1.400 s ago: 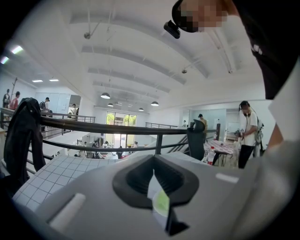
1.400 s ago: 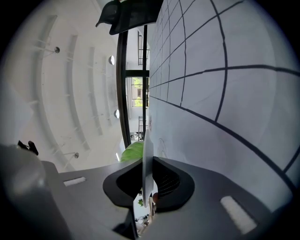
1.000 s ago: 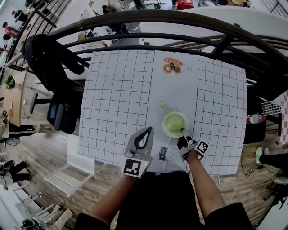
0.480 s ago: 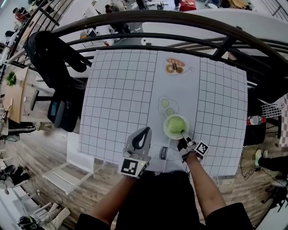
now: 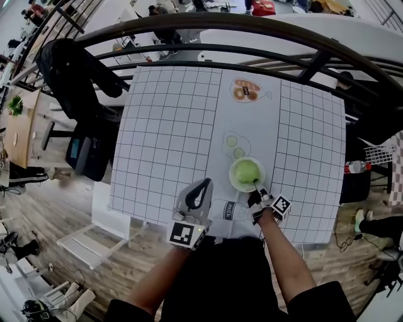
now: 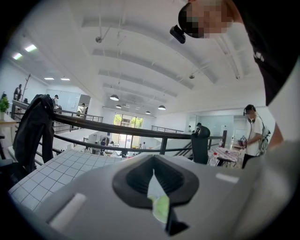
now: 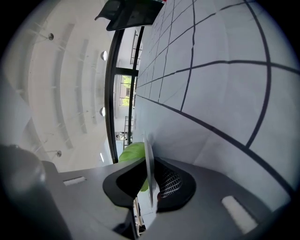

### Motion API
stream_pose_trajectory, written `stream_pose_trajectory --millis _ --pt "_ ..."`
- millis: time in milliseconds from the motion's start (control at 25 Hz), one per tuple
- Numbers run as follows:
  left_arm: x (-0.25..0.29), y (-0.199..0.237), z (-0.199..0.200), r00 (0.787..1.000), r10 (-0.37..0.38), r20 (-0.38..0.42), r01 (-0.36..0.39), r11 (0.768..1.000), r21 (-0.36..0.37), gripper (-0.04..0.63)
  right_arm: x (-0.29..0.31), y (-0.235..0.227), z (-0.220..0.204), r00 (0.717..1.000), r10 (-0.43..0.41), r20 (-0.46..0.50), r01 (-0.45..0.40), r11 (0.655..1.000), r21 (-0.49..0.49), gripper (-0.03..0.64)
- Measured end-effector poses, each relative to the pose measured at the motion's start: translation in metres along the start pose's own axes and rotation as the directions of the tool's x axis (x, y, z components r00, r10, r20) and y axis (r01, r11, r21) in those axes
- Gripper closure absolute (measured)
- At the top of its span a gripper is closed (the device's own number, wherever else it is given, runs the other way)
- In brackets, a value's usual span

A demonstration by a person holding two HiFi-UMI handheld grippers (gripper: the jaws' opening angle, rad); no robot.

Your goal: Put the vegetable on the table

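This is looking like a mezzanine in an open office or lab hall: a black railing [image 5: 214, 24] is curving across the top of the head view, a wooden desk [image 5: 19, 129] and people [image 5: 34, 11] are showing beyond it at upper left, and a grid-marked table [image 5: 170, 138] is filling the centre.

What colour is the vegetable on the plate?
Light green. The vegetable on the plate shows best in the head view.

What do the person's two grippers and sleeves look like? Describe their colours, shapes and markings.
The left gripper and the right gripper both have light grey moulded shells with black fingers. Each carries a cube with black-and-white square markers. The arms are bare below short black sleeves.
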State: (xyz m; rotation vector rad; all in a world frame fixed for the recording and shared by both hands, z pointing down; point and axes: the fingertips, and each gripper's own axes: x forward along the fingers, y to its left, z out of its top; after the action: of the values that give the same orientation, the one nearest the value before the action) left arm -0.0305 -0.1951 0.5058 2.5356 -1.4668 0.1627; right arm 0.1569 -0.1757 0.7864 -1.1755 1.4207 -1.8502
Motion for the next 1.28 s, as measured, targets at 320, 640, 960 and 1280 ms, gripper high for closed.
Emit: stream_pose_trajectory --millis 320,640,960,1280 --pt "-0.021 0.006 -0.005 1.000 0.010 0.000 -0.010 0.999 -0.035 0.586 -0.012 -0.004 -0.001 0.997 -0.076 0.023 0.076 0.997 0.016 0.504" --pt "-0.034 -0.001 0.000 1.000 -0.021 -0.007 0.021 0.999 -0.025 0.586 -0.020 -0.004 -0.009 0.996 -0.071 0.062 0.069 0.997 0.039 0.468" --pt "-0.052 -0.008 -0.008 0.998 -0.059 -0.019 0.059 0.998 -0.011 0.586 -0.049 -0.007 -0.009 0.982 -0.078 0.169 0.071 0.996 0.048 0.489" --pt "-0.064 -0.015 -0.006 0.996 -0.086 -0.014 0.085 0.996 -0.015 0.587 -0.078 0.003 -0.020 0.972 -0.096 0.215 0.101 0.995 -0.010 0.503"
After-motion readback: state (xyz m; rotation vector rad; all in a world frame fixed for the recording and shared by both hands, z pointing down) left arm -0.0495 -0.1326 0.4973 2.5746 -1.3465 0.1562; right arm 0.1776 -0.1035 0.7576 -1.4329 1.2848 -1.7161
